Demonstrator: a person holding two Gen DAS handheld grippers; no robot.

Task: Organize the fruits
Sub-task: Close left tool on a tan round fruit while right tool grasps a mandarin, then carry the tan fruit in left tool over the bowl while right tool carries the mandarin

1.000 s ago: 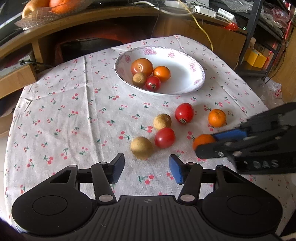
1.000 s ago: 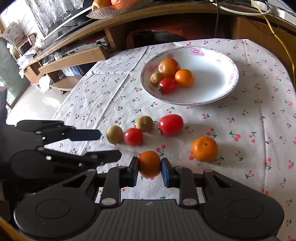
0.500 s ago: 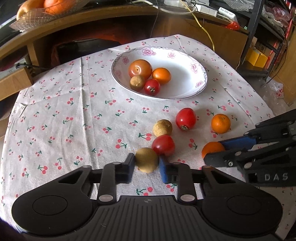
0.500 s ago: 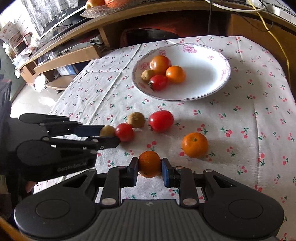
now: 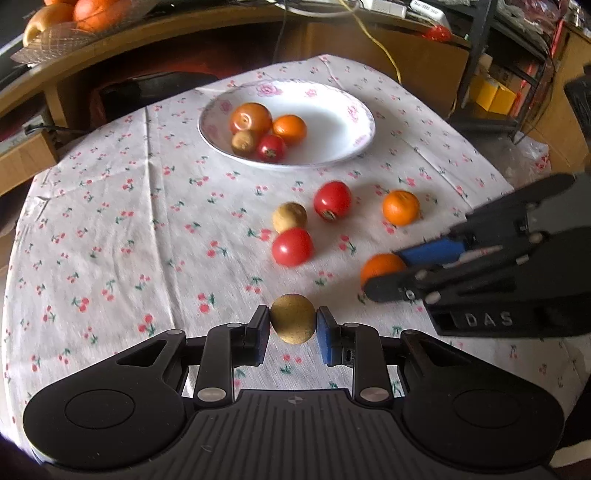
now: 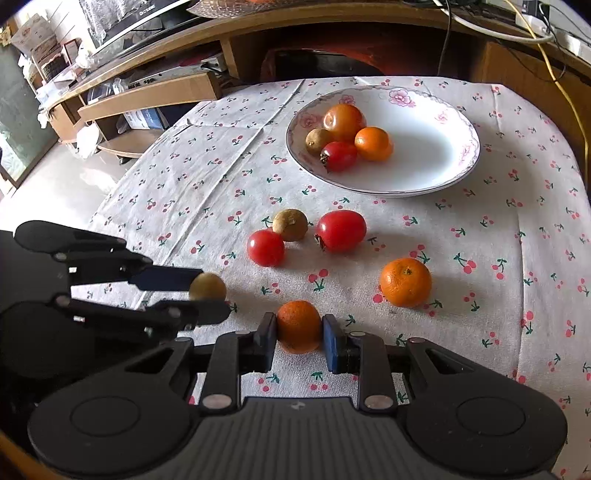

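Observation:
My left gripper (image 5: 292,326) is shut on a small brown round fruit (image 5: 293,323), held just above the cherry-print cloth. My right gripper (image 6: 299,332) is shut on a small orange (image 6: 298,325), also seen in the left wrist view as the small orange (image 5: 380,267). On the cloth lie two red tomatoes (image 5: 292,246) (image 5: 332,200), another brown fruit (image 5: 289,217) and a loose orange (image 5: 400,207). The white floral plate (image 5: 332,147) at the back holds several fruits (image 5: 251,118). In the right wrist view the left gripper (image 6: 212,295) sits at the left with its brown fruit (image 6: 207,286).
A wooden shelf unit (image 5: 184,44) curves behind the table, with a glass dish of fruit (image 5: 66,22) on top. A yellow cable (image 5: 373,40) hangs at the back. Metal shelving with boxes (image 5: 495,92) stands at the right. The table edge drops to the floor (image 6: 55,184) at the left.
My left gripper closed on the brown fruit and lifted it back from the tomatoes. My right gripper kept its hold on the small orange and rose slightly.

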